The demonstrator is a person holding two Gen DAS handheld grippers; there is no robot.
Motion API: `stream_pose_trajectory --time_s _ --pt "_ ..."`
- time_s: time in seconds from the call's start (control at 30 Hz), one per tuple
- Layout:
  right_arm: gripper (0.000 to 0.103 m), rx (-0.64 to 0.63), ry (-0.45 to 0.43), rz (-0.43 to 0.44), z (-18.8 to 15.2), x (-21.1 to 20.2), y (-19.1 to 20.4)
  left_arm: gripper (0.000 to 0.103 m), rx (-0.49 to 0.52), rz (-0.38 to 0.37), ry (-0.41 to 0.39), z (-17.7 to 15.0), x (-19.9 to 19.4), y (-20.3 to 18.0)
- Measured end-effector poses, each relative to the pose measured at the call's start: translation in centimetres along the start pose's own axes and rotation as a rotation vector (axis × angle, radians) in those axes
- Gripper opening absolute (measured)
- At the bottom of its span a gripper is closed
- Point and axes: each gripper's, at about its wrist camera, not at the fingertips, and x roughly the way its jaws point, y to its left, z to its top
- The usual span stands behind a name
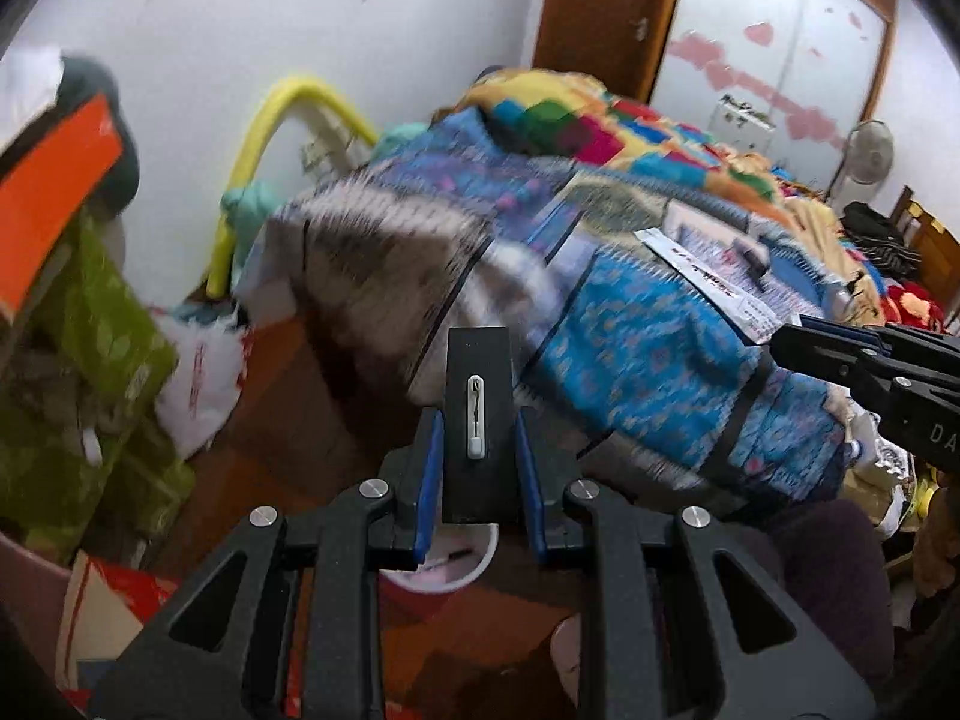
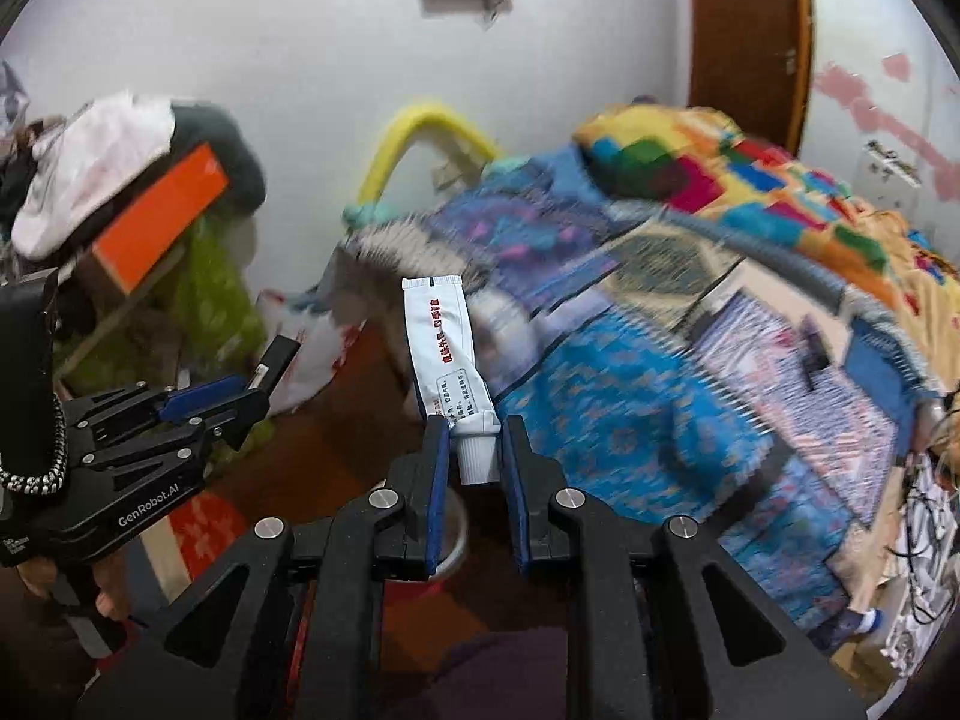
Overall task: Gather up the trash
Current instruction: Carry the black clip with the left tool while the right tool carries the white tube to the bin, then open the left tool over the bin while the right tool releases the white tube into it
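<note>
Left gripper point(image 1: 479, 468) clamps a flat black box point(image 1: 478, 420). Right gripper point(image 2: 475, 468) pinches a white tube point(image 2: 447, 354) at its cap end. At six o'clock beneath both, possibly a bin point(image 1: 447, 576). Bedding point(image 1: 630, 324) at two o'clock, blurred.

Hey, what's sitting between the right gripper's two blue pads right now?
The white cap end of the tube, clamped by the right gripper; the right wrist view shows it, with the tube's flat body sticking out past the fingertips.
</note>
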Motion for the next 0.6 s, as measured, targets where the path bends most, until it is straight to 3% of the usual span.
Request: stream_pose_trajectory --time_s 0.27,0.6 --pt "0.016 -0.068 0.189 0.062 -1.2 7.2 3.9 0.023 -0.102 0.028 0.142 -3.7 5.0 4.4" --pt "0.016 -0.081 0.34 0.107 -2.4 14.3 6.8 0.023 -0.207 0.032 0.265 -6.2 9.1 7.5"
